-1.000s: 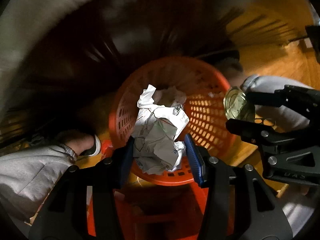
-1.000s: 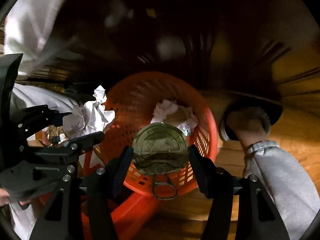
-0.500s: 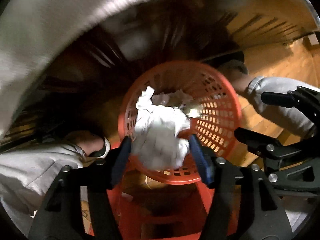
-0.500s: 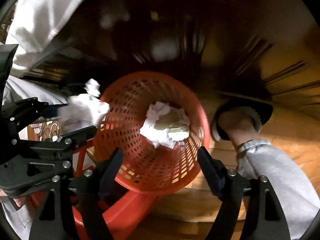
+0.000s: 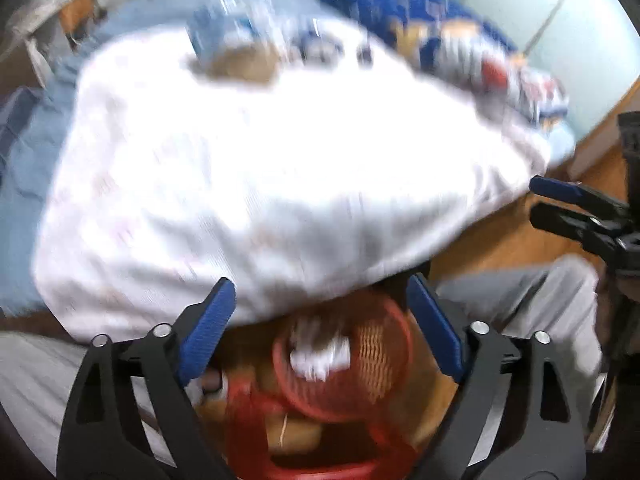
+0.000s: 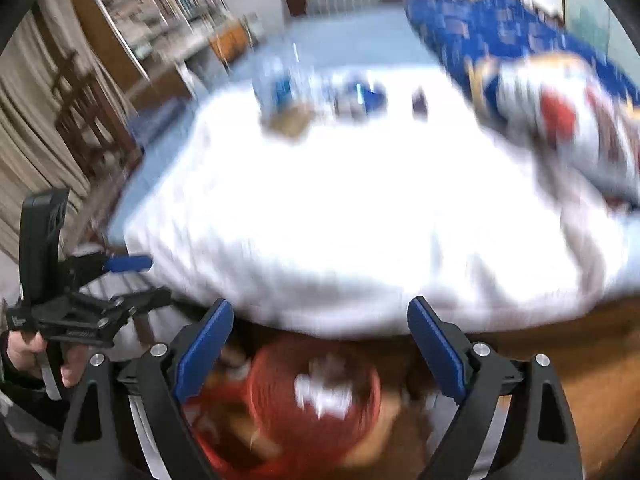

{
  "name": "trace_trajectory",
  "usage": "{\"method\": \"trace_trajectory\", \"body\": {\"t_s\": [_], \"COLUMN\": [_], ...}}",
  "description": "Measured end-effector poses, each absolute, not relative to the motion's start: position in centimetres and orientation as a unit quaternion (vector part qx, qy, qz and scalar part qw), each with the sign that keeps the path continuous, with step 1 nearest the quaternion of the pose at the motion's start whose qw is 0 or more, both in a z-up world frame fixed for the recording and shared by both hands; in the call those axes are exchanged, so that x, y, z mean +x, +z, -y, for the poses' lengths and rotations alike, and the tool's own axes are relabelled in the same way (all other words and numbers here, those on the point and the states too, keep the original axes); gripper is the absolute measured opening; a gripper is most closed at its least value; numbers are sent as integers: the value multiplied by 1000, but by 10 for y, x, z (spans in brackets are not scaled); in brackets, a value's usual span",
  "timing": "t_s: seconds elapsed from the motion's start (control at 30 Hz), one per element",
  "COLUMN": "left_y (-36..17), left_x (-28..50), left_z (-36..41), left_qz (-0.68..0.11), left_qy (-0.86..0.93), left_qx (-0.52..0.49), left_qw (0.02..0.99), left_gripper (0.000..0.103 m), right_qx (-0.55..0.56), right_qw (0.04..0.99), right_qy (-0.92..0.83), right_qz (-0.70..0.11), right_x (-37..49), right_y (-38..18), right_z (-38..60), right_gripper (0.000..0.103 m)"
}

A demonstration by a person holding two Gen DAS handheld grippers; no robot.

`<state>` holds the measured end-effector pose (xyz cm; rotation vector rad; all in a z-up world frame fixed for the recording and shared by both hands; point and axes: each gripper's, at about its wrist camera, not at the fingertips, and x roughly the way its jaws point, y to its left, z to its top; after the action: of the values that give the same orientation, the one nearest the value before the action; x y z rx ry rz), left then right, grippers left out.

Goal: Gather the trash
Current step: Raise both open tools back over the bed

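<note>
The orange mesh basket (image 5: 384,364) sits low on the floor, blurred, with white crumpled paper (image 5: 320,356) inside it. In the right wrist view the basket (image 6: 272,388) and its paper (image 6: 324,392) show the same way. My left gripper (image 5: 319,282) hangs high above the basket, its jaws opening, with nothing between the blue pads. My right gripper (image 6: 320,304) is also well above it, jaws opening and empty. Each gripper appears in the other's view, the right (image 5: 576,208) and the left (image 6: 120,276). The can is not discernible.
A bed with a white sheet (image 6: 340,200) fills the middle of both views. A blurred bottle (image 6: 280,80) and small items lie at its far side, with a blue patterned blanket (image 6: 500,28) at right. A bookshelf (image 6: 160,12) and wooden chair (image 6: 80,112) stand left. Wooden floor (image 6: 580,360) lies right.
The can left the right gripper and the paper left the left gripper, both into the basket. Both grippers opened wider, rose well above the basket and tilted up toward the bed.
</note>
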<state>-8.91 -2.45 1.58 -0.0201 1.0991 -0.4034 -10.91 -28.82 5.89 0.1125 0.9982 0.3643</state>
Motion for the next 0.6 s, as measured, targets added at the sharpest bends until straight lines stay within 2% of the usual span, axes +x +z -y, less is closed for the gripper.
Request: {"method": "trace_trajectory", "body": {"t_s": [0.13,0.2,0.27,0.3,0.4,0.53,0.6], "left_y": [45,45,38,35,31,17,10], "left_x": [-52,-26,-5,8,31,49,48], "left_z": [-2,-5,-9,-12,-21,-36,-44], "left_qz": [-451,-431,-422,-417,-413,-416,-422], "left_qy": [-177,-151,-131,-125,-112,-106,-103], "left_qx": [-51,-40,-41,-49,-67,-106,-121], "left_qw": [873,889,896,899,901,897,892], "left_gripper": [90,90,90,90,90,90,90], "right_qx": [19,7,-4,-8,9,69,78], "right_qw": [899,912,917,916,902,888,885], "right_qy": [165,148,135,131,107,78,69], "right_qz": [-406,-384,-376,-380,-419,-448,-454], "right_x": [-35,19,64,92,177,235,247], "right_y": [86,84,72,61,15,-33,-49], "right_z": [288,292,295,295,307,325,326], "right_gripper": [88,87,82,78,73,71,62]}}
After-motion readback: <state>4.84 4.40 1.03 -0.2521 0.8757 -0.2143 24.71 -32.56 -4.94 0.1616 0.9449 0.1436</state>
